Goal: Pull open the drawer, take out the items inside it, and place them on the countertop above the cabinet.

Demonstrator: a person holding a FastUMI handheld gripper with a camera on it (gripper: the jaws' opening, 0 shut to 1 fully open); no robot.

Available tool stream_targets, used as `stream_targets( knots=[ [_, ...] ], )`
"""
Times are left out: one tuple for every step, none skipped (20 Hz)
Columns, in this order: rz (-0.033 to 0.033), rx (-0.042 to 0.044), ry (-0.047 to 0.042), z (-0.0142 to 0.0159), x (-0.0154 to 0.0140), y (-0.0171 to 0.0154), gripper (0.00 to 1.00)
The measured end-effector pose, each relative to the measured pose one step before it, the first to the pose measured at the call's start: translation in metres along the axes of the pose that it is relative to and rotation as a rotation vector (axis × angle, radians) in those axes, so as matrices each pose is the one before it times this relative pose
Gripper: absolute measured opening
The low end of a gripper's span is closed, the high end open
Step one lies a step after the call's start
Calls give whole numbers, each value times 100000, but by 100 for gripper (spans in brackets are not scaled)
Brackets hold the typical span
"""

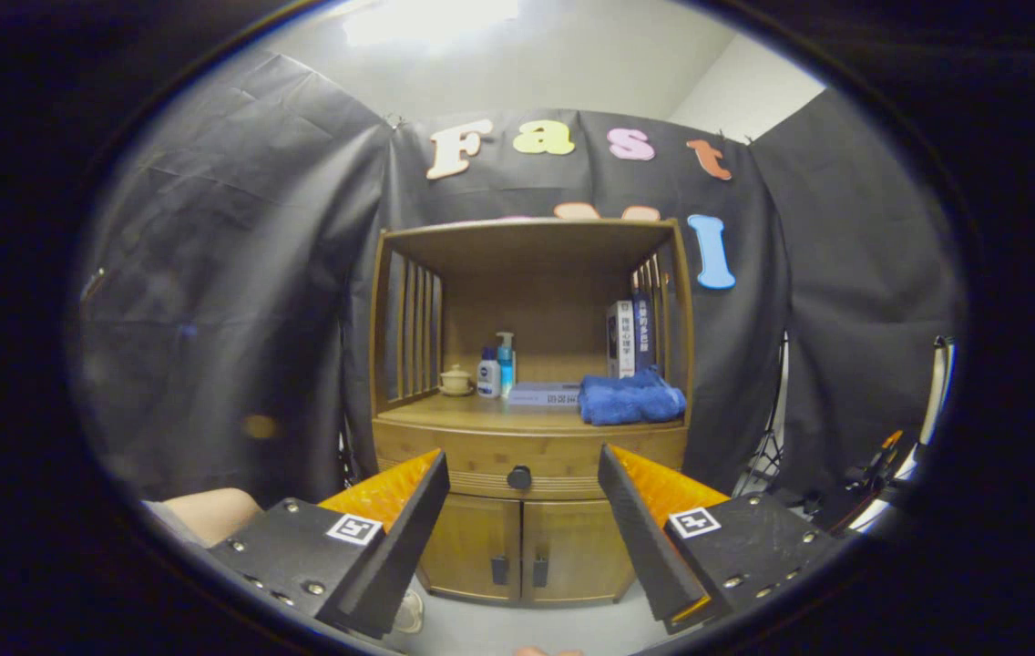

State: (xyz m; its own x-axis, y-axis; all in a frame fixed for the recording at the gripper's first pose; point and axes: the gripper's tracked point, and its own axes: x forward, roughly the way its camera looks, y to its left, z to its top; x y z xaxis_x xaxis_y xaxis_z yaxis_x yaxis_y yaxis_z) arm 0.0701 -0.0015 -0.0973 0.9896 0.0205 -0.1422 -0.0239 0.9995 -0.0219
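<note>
Wooden drawer (pixel 531 474) shut, dark round knob (pixel 519 476), beneath countertop (pixel 481 415)

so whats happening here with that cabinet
A person is holding a handheld gripper aimed at a wooden cabinet. Its fingers are spread open and hold nothing, with the drawer and its dark knob beyond them, seen in the gap. The drawer is closed and untouched. On the countertop above sit a small lidded cup, two bottles, a flat box, a folded blue towel and upright books.

The upright books (pixel 631 337) carry spine print, seemingly Chinese; too small to read.
</note>
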Motion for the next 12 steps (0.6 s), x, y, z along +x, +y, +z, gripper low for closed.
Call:
stream_targets(
  knots=[
    [89, -1689, 2636, -949, 1692, -5, 99],
    [1308, -680, 1586, -704, 1903, 620, 99],
    [886, 752, 906, -441, 1830, 463, 99],
    [1187, 1583, 1524, -668, 1862, -11, 99],
    [1468, 2009, 2098, -854, 1971, 379, 99],
    [1358, 952, 3177, -1033, 1777, 570, 99],
    [881, 785, 3199, -975, 1869, 450, 99],
    [-594, 854, 3078, -878, 1658, 90, 99],
    [-508, 18, 2565, -748, 1407, -38, 99],
    [-405, -281, 1440, -423, 1845, 101, 99],
    [-1362, 255, 1590, -391, 1456, -127, 99],
    [-2006, 627, 2291, -757, 1488, -251, 99]
  ],
)
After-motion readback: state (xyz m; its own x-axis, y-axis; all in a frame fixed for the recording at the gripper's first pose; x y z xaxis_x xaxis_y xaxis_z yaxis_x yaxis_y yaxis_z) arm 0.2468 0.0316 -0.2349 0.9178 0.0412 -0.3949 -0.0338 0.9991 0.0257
